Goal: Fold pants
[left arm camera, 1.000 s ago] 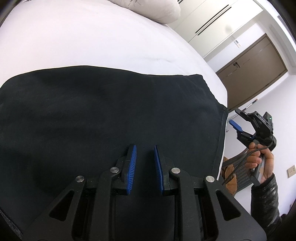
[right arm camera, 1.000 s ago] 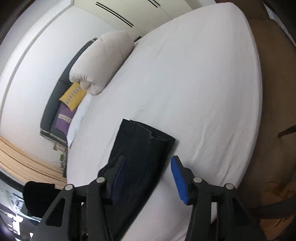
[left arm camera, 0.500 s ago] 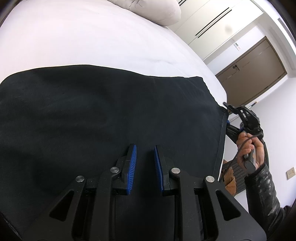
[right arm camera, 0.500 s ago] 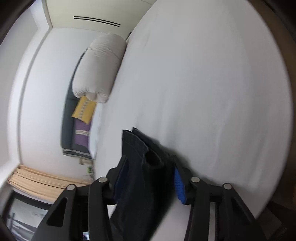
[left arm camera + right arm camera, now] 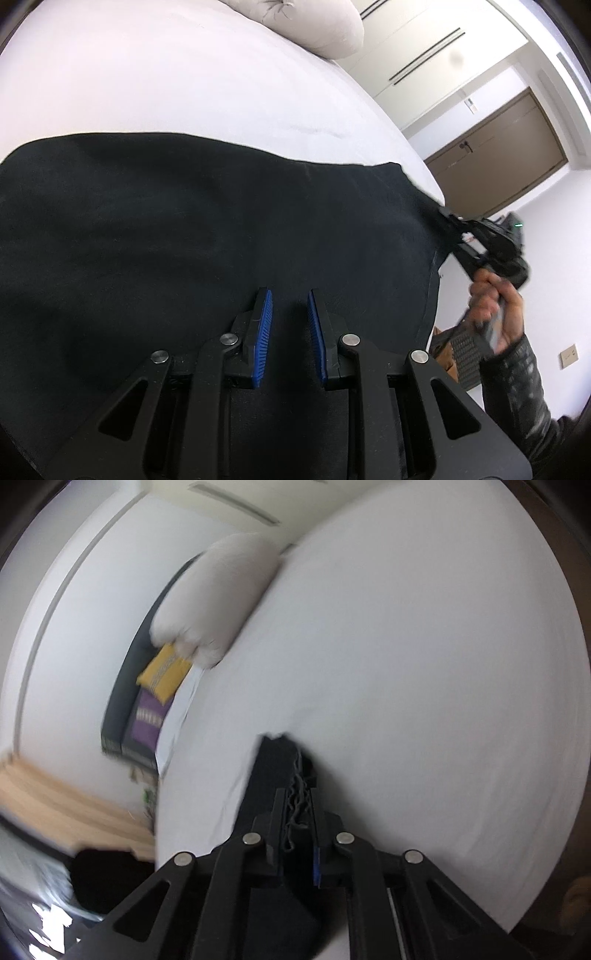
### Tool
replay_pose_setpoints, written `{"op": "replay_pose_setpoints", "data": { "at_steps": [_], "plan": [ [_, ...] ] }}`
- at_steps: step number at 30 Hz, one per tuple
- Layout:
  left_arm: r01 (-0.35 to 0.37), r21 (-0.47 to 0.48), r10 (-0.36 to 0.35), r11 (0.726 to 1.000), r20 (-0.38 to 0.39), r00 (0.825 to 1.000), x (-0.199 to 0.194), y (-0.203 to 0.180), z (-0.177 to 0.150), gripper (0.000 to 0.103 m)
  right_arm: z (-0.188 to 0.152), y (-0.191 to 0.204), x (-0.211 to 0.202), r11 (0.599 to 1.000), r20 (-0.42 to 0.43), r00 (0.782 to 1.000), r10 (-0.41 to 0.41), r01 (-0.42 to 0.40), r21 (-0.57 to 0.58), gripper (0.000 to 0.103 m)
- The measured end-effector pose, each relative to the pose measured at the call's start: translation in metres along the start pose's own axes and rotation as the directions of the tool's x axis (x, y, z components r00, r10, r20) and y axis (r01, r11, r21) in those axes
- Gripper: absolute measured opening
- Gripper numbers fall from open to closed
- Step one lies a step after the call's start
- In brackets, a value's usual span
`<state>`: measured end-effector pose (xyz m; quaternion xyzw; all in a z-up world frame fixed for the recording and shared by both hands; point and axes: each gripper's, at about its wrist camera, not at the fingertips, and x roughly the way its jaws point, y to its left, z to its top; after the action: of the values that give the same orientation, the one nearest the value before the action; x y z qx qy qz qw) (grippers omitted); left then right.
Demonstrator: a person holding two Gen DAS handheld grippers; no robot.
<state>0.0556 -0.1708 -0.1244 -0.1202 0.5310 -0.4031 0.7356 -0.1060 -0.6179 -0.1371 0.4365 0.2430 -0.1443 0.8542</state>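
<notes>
Black pants (image 5: 192,229) lie spread flat on a white bed (image 5: 155,81). My left gripper (image 5: 290,295) hovers just over the near part of the cloth, its blue pads a small gap apart with nothing between them. My right gripper (image 5: 298,794) is shut on a bunched corner of the pants (image 5: 280,760). In the left wrist view the right gripper (image 5: 452,221) pinches the far right corner of the cloth at the bed's edge, held by a hand in a dark sleeve.
A rolled white duvet (image 5: 306,22) lies at the head of the bed, also in the right wrist view (image 5: 218,602). Yellow and purple cushions (image 5: 162,686) sit beside it. A brown door (image 5: 498,158) and white wardrobes stand beyond the bed's right edge.
My right gripper moved in from beside the bed to the pants' corner and closed on it. My left gripper stayed over the cloth with the same gap.
</notes>
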Motion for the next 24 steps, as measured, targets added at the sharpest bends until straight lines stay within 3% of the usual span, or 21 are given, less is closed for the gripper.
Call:
{"op": "replay_pose_setpoints", "data": {
  "at_steps": [2,5,6,8,9,10,12,16,21,24],
  "plan": [
    [-0.005,-0.022,0.005,1.0,0.015,1.0,-0.006,0.001,0.002,0.019,-0.02,0.048,0.0,0.985,-0.028,1.0,-0.013,0.008,-0.17,0.011],
    [0.012,-0.071,-0.007,0.997,0.061,0.998,-0.024,0.008,0.006,0.019,-0.076,0.124,0.005,0.898,-0.085,0.996,-0.029,-0.012,-0.439,0.011],
    [0.027,-0.097,-0.019,0.995,0.078,0.997,-0.03,0.012,0.007,0.02,-0.107,0.151,0.01,0.841,-0.115,0.993,-0.037,-0.032,-0.541,0.011],
    [0.059,-0.153,-0.042,0.986,0.11,0.993,-0.041,0.021,0.009,0.035,-0.153,0.18,0.019,0.762,-0.176,0.983,-0.046,-0.08,-0.643,0.011],
    [0.068,-0.173,-0.048,0.983,0.122,0.991,-0.044,0.024,0.009,0.062,-0.174,0.189,0.025,0.724,-0.203,0.977,-0.063,-0.095,-0.684,0.011],
    [0.081,-0.195,-0.054,0.977,0.141,0.989,-0.049,0.027,0.009,0.079,-0.19,0.194,0.031,0.691,-0.211,0.974,-0.087,-0.093,-0.717,0.011],
    [0.117,-0.231,-0.078,0.966,0.171,0.982,-0.055,0.034,0.007,0.08,-0.214,0.196,0.044,0.638,-0.194,0.97,-0.149,-0.055,-0.768,0.011],
    [0.163,-0.309,-0.118,0.937,0.158,0.98,-0.052,0.045,0.002,0.082,-0.221,0.192,0.05,0.635,-0.174,0.967,-0.186,-0.017,-0.773,0.011],
    [0.211,-0.358,-0.187,0.91,0.099,0.977,-0.035,0.042,0.013,0.084,-0.225,0.203,0.036,0.58,-0.135,0.974,-0.182,-0.004,-0.815,0.011],
    [0.215,-0.362,-0.224,0.907,0.018,0.974,-0.02,0.036,0.022,0.088,-0.233,0.214,0.028,0.547,-0.121,0.979,-0.165,-0.011,-0.837,0.011]
  ]
}}
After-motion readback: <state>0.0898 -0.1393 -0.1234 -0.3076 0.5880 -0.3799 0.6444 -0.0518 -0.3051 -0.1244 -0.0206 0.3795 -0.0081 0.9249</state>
